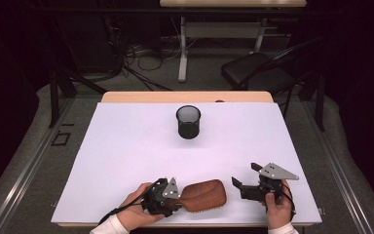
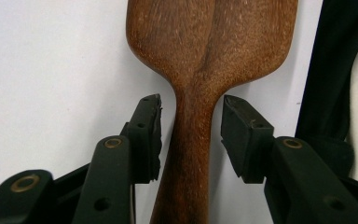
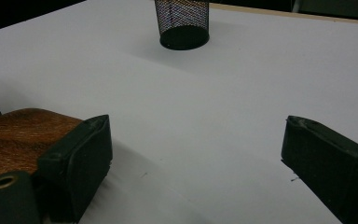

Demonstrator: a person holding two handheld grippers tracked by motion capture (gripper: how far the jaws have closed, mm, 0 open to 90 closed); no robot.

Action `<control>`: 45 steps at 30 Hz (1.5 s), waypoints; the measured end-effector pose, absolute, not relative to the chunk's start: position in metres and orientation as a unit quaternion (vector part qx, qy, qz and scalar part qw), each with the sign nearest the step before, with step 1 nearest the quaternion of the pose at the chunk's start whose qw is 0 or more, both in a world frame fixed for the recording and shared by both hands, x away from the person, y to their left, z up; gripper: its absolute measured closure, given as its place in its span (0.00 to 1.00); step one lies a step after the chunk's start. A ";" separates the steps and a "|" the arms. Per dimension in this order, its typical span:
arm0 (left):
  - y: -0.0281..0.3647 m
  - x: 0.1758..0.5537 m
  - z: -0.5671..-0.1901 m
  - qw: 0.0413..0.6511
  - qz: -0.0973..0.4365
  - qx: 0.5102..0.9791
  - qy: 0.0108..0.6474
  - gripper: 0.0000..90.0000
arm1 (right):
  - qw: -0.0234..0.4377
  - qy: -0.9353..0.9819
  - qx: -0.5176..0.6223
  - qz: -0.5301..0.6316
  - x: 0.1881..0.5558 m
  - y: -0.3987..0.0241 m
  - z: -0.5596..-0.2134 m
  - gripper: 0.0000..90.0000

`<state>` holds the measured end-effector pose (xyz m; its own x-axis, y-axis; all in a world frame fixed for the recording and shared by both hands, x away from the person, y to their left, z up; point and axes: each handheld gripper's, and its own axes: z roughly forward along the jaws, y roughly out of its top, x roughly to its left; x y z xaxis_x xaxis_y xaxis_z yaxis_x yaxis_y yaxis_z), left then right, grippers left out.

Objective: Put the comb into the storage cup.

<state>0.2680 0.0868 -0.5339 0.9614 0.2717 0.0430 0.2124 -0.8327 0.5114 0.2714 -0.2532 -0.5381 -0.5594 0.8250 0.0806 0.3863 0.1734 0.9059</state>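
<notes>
A brown wooden hairbrush [image 1: 202, 194] lies bristles down near the table's front edge, its handle pointing left. My left gripper [image 1: 177, 200] straddles that handle. In the left gripper view the hairbrush [image 2: 209, 46] runs up between the two pads [image 2: 145, 135], with a thin gap on each side, so the left gripper [image 2: 192, 100] is open around the handle. My right gripper [image 1: 244, 174] rests to the right of the brush, open, with nothing between its fingers. In the right gripper view the right gripper [image 3: 196, 126] faces bare table, and the hairbrush [image 3: 14, 135] lies behind its left jaw.
A black mesh cup [image 1: 188, 122] stands upright at the middle back of the white table top [image 1: 126, 146]; the cup [image 3: 182, 23] also appears far off in the right gripper view. A dark chair [image 1: 258, 68] and cables sit beyond the table.
</notes>
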 end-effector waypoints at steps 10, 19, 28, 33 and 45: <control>0.082 0.267 -0.535 0.245 0.061 0.960 0.123 0.73 | 0.223 0.733 0.412 0.493 0.272 -0.253 -0.538 0.09; 0.078 0.267 -0.535 0.233 0.063 0.963 0.119 0.77 | 0.223 0.734 0.412 0.492 0.272 -0.253 -0.538 0.10; 0.077 0.266 -0.535 0.228 0.064 0.965 0.109 0.80 | 0.222 0.734 0.412 0.492 0.272 -0.253 -0.538 0.10; 0.079 0.267 -0.536 0.233 0.062 0.966 0.098 0.80 | 0.224 0.733 0.412 0.492 0.272 -0.253 -0.538 0.10; 0.085 0.270 -0.538 0.260 0.053 0.959 0.097 0.81 | 0.222 0.734 0.412 0.491 0.272 -0.253 -0.538 0.10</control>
<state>0.2704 0.0850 -0.5379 0.9755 0.2139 0.0518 0.1584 -0.8458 0.5094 0.2716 -0.2534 -0.5381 -0.5610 0.8241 0.0785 0.3871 0.1774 0.9048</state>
